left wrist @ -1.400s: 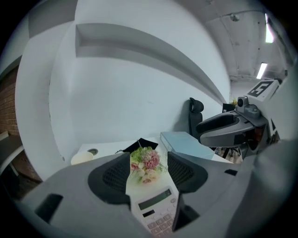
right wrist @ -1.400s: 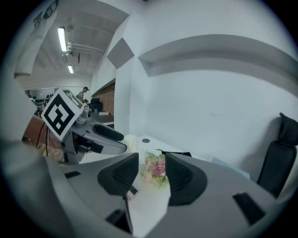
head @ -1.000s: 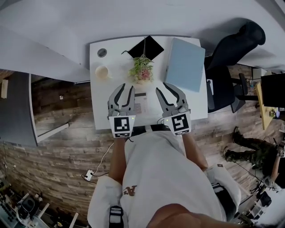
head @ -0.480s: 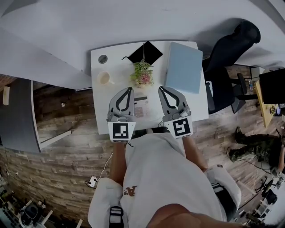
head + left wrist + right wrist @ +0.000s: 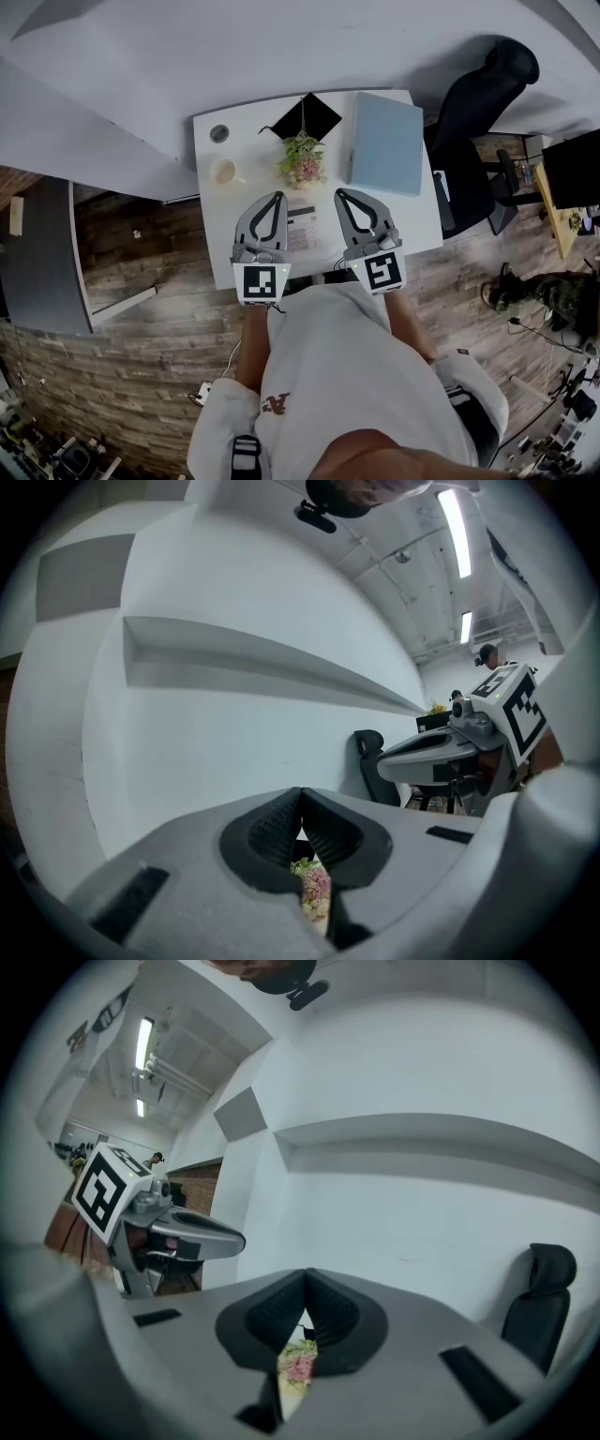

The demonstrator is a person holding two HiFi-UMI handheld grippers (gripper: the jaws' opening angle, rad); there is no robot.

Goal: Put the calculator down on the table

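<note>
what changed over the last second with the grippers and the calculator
Both the left gripper and the right gripper closed their jaws on nothing; a second ago the jaws stood apart. The calculator lies on the table between them as before, and the plant and cup have not moved.

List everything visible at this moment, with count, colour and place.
table: one, white, middle of the head view.
calculator: one, light grey with dark display, flat on the table between the grippers.
potted plant: one, green and pink, behind the calculator.
cup: one, cream, left of the plant.
square pad: one, black, table's far edge.
flat panel: one, pale blue, table's right side.
office chair: one, black, right of the table.
left gripper: one, grey, shut and empty, over the table's near edge.
right gripper: one, grey, shut and empty, beside the left one.
</note>
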